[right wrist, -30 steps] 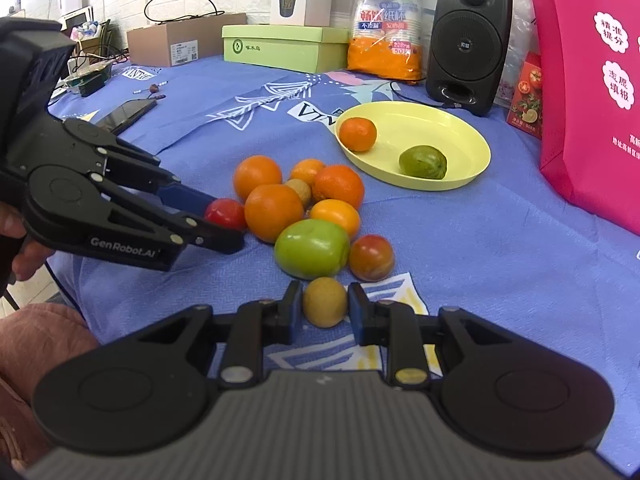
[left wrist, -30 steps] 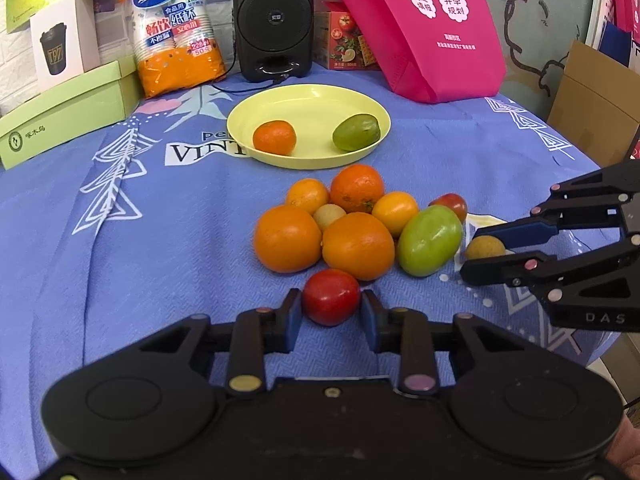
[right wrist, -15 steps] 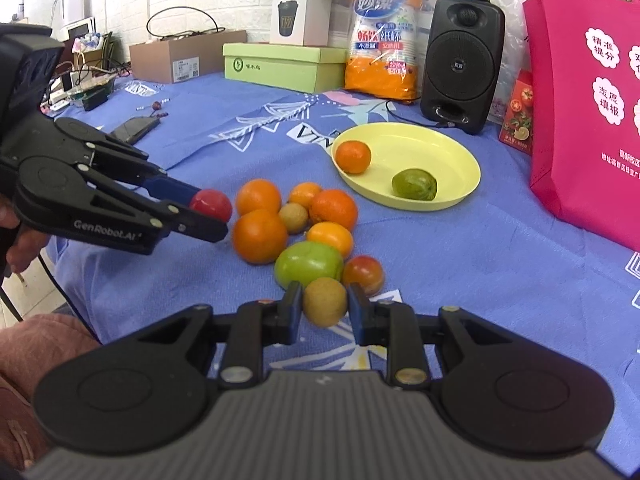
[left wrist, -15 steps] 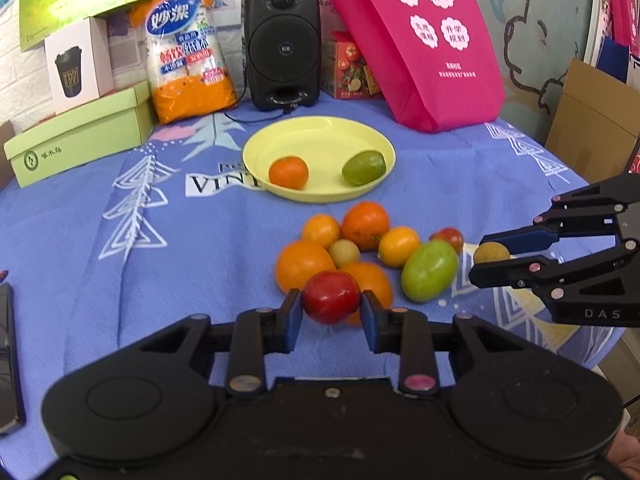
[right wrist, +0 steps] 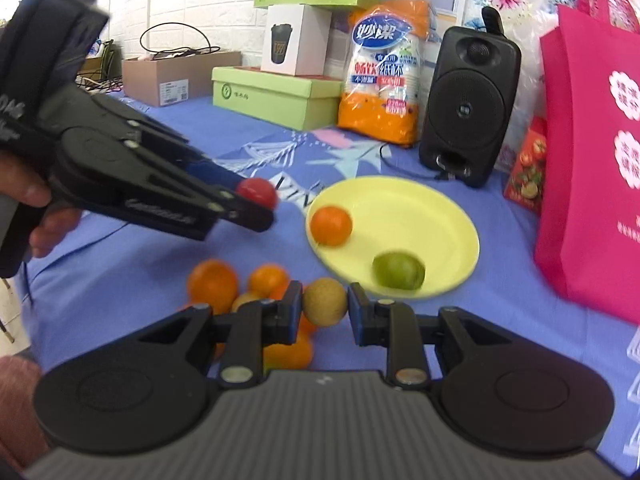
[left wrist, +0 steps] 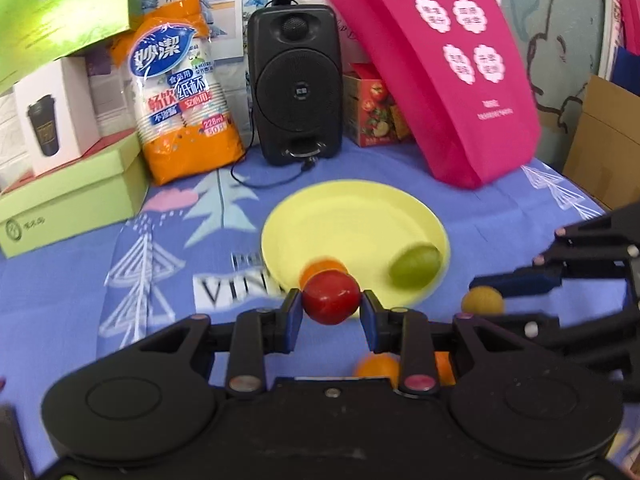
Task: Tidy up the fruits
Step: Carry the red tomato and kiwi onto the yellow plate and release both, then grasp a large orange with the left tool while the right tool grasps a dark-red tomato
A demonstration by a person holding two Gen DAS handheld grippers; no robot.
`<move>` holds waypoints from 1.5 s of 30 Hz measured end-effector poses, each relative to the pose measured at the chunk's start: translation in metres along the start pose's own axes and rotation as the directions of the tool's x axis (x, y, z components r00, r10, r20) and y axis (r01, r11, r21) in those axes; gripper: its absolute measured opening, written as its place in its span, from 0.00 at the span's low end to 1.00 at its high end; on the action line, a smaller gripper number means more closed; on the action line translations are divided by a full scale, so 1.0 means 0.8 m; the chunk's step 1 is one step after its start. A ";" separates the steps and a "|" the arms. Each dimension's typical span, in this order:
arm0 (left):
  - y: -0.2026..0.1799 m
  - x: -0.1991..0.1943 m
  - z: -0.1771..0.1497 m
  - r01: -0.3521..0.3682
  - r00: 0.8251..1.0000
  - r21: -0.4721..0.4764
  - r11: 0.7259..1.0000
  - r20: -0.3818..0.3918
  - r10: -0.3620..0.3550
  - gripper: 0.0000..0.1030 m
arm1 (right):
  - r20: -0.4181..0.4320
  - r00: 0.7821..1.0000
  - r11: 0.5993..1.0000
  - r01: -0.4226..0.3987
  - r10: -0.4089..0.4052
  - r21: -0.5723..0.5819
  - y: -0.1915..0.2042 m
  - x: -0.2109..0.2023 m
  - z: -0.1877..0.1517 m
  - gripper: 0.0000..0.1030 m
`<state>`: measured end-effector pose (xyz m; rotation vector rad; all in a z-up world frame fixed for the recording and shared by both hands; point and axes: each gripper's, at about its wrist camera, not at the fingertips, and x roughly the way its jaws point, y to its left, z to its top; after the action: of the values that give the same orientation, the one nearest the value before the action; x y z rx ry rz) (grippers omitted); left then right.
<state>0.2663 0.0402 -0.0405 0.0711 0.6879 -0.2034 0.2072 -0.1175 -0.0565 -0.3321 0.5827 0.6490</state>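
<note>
Two fruits held aloft near the yellow plate (right wrist: 404, 216).

A red tomato (left wrist: 331, 297) is clamped in the left gripper (left wrist: 330, 314), a tan fruit (right wrist: 324, 301) in the right gripper (right wrist: 325, 310). An orange (right wrist: 331, 226) and green fruit (right wrist: 398, 271) are seen on the plate.

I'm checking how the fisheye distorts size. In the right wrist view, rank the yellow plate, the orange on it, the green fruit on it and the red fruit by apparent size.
1. yellow plate
2. green fruit and orange, alike
3. red fruit, partly hidden by the left gripper
</note>
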 end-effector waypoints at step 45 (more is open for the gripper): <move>-0.001 -0.084 -0.087 -0.050 0.999 -0.102 0.993 0.011 0.052 0.80 | -0.030 1.000 0.993 0.010 -0.007 0.116 -0.017 -0.038 -0.059 0.43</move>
<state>0.1725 0.0596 -0.0513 -0.0105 0.6812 -0.1194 0.1771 -0.1635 -0.0740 -0.2354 0.6439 0.6000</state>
